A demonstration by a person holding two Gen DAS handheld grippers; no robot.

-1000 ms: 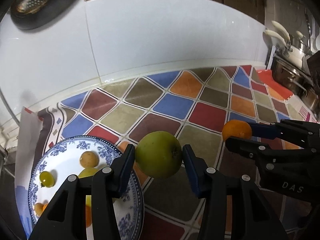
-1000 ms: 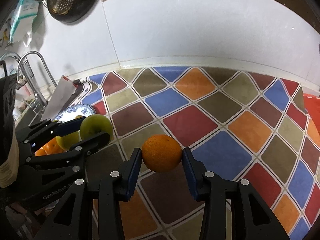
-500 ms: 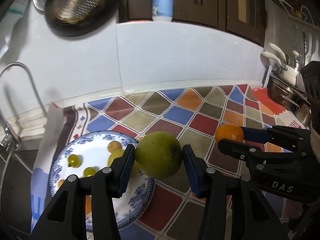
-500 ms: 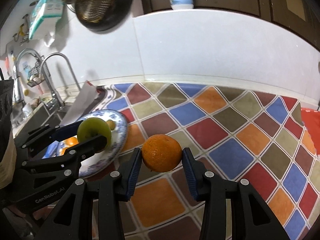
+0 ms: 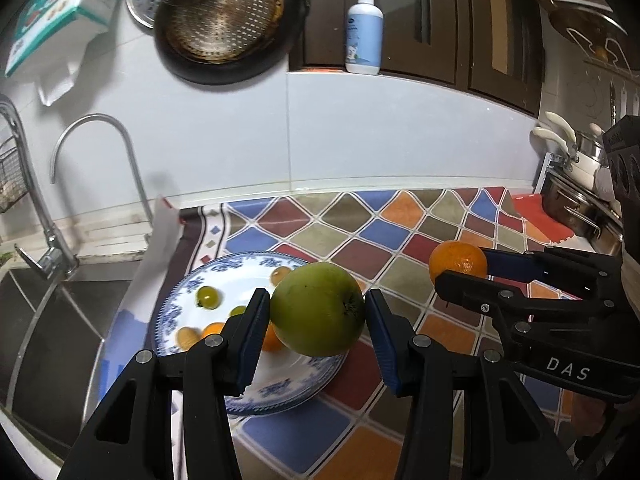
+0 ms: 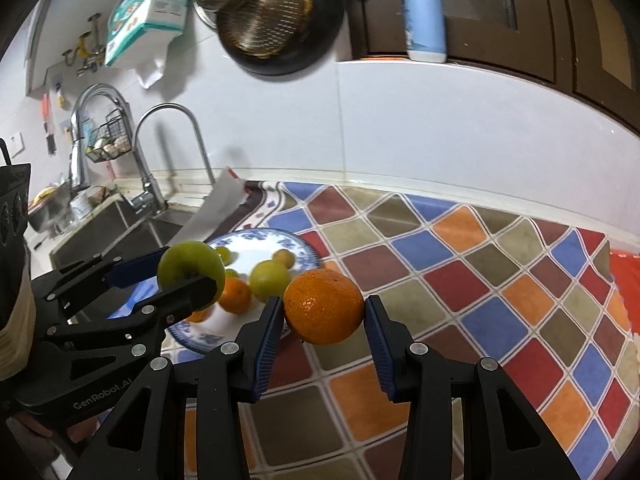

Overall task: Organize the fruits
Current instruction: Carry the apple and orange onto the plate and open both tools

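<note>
My left gripper [image 5: 316,322] is shut on a green apple [image 5: 317,309] and holds it in the air over the right part of a blue-and-white plate [image 5: 176,308]. The plate holds several small yellow, green and orange fruits. My right gripper [image 6: 323,322] is shut on an orange [image 6: 323,306] and holds it above the counter, right of the plate [image 6: 302,246]. In the right wrist view the left gripper [image 6: 188,276] shows at the left with the apple [image 6: 191,265]. In the left wrist view the right gripper [image 5: 460,270] shows at the right with the orange [image 5: 457,262].
A colourful diamond-patterned mat [image 5: 400,240] covers the counter. A sink [image 5: 52,320] with a tap [image 5: 92,160] lies left of the plate. Pots [image 5: 576,184] stand at the far right. A soap bottle [image 5: 364,28] stands on the ledge above the white wall.
Both grippers have risen and pulled back with their fruits still held. The plate, sink and upper wall have come into view. The apple now hangs over the plate's right part.
</note>
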